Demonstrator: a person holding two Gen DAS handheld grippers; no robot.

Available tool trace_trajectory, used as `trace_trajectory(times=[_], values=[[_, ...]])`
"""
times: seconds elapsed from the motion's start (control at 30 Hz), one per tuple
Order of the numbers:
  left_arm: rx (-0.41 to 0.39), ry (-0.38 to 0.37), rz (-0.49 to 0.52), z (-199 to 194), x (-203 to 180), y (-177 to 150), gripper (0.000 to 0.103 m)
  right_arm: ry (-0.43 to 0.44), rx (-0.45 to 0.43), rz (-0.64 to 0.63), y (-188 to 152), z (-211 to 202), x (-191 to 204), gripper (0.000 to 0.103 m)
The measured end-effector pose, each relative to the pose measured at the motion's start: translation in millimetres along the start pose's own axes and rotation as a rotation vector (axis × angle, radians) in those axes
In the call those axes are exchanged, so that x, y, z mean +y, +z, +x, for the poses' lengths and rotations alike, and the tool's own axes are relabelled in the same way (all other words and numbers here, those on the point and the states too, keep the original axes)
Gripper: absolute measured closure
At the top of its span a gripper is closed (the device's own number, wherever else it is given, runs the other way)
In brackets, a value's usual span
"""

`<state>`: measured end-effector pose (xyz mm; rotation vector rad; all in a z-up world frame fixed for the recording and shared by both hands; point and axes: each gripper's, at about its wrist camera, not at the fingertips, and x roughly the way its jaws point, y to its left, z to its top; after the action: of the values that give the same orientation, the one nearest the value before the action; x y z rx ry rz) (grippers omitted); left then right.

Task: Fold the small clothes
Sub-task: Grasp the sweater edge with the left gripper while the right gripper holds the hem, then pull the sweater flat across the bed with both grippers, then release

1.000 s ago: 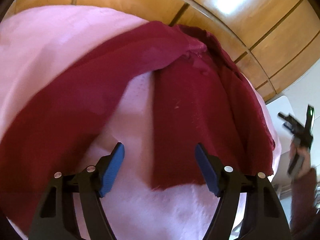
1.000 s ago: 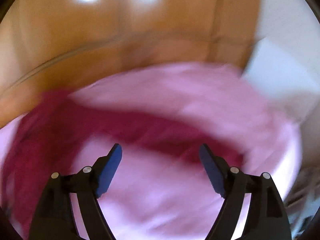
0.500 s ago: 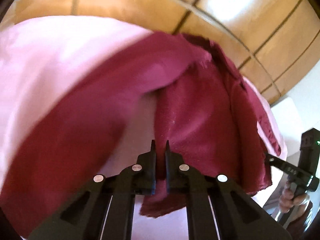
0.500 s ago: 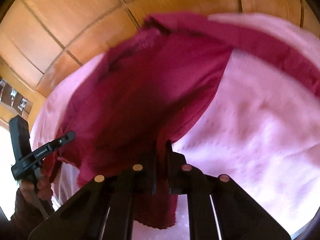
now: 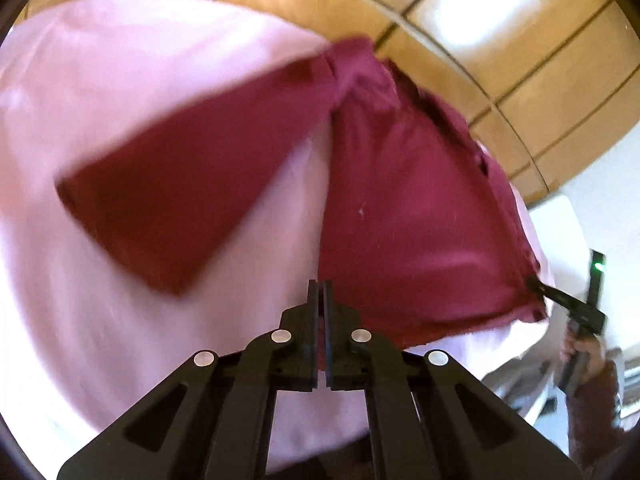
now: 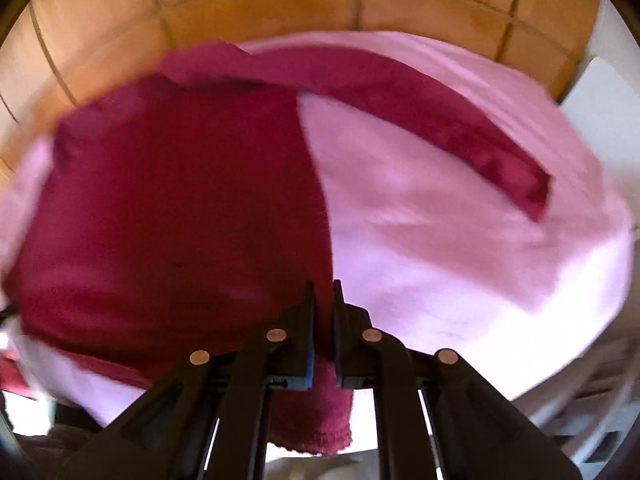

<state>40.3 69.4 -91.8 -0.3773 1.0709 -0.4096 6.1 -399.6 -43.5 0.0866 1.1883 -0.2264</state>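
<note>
A dark red long-sleeved garment (image 5: pixel 408 208) lies on a pink cloth (image 5: pixel 120 92). My left gripper (image 5: pixel 319 286) is shut on the near left corner of its hem. In that view one sleeve (image 5: pixel 180 200) spreads to the left. My right gripper (image 6: pixel 323 286) is shut on the garment (image 6: pixel 172 208) at its near right hem corner; a flap of red cloth hangs below the fingers. Its other sleeve (image 6: pixel 432 120) spreads to the right. The right gripper also shows in the left wrist view (image 5: pixel 538 286), pinching the far hem corner.
The pink cloth (image 6: pixel 460 240) covers a rounded surface. A brown tiled floor (image 5: pixel 500 52) lies beyond it. A white object (image 5: pixel 568 220) stands at the right of the left wrist view.
Both grippers went from open to shut on the hem corners. The hem is now lifted and pulled toward me, and the sleeves have shifted.
</note>
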Motion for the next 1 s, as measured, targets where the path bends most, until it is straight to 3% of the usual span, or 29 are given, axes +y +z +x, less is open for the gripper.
trace_trajectory(times=[0.07, 0.13, 0.17, 0.2, 0.33, 0.4, 0.47, 0.5, 0.57, 0.63, 0.67, 0.73, 0.8, 1.0], values=[[0.014, 0.004, 0.012, 0, -5, -6, 0.102, 0.006, 0.017, 0.018, -3, 7, 1, 0.098], [0.015, 0.0, 0.002, -2, -3, 0, 0.102, 0.007, -0.012, 0.032, 2, 3, 6, 0.077], [-0.001, 0.037, -0.012, -5, 1, 5, 0.102, 0.011, -0.032, 0.033, 3, -3, 4, 0.063], [-0.032, 0.081, -0.035, -10, 7, 9, 0.102, 0.019, -0.059, 0.026, 6, -9, 8, 0.056], [-0.088, 0.062, -0.144, -27, 35, 18, 0.101, 0.162, -0.116, -0.092, 7, -44, 38, 0.036], [-0.091, 0.039, -0.145, -29, 34, 17, 0.085, 0.285, -0.114, -0.229, -3, -59, 72, 0.025], [-0.072, -0.034, -0.152, -26, 28, 11, 0.043, 0.325, -0.119, -0.355, -18, -67, 97, 0.016], [-0.051, -0.091, -0.156, -21, 22, 8, 0.036, 0.318, -0.124, -0.439, -28, -67, 115, 0.015], [-0.007, -0.155, -0.131, -10, 7, 3, 0.033, 0.273, -0.12, -0.532, -41, -56, 140, 0.016], [0.052, -0.13, -0.032, 11, -17, -1, 0.035, 0.238, -0.06, -0.581, -49, -34, 159, 0.023], [0.067, -0.111, 0.011, 21, -25, -2, 0.054, 0.233, -0.033, -0.592, -52, -22, 162, 0.038], [0.115, -0.085, 0.062, 39, -37, -4, 0.085, 0.261, -0.034, -0.584, -50, -20, 159, 0.046], [0.089, -0.083, 0.101, 38, -47, 1, 0.093, 0.279, -0.04, -0.57, -46, -30, 157, 0.092], [-0.032, -0.252, 0.091, -18, -57, 25, 0.096, 0.448, -0.142, -0.479, -22, -99, 124, 0.094]])
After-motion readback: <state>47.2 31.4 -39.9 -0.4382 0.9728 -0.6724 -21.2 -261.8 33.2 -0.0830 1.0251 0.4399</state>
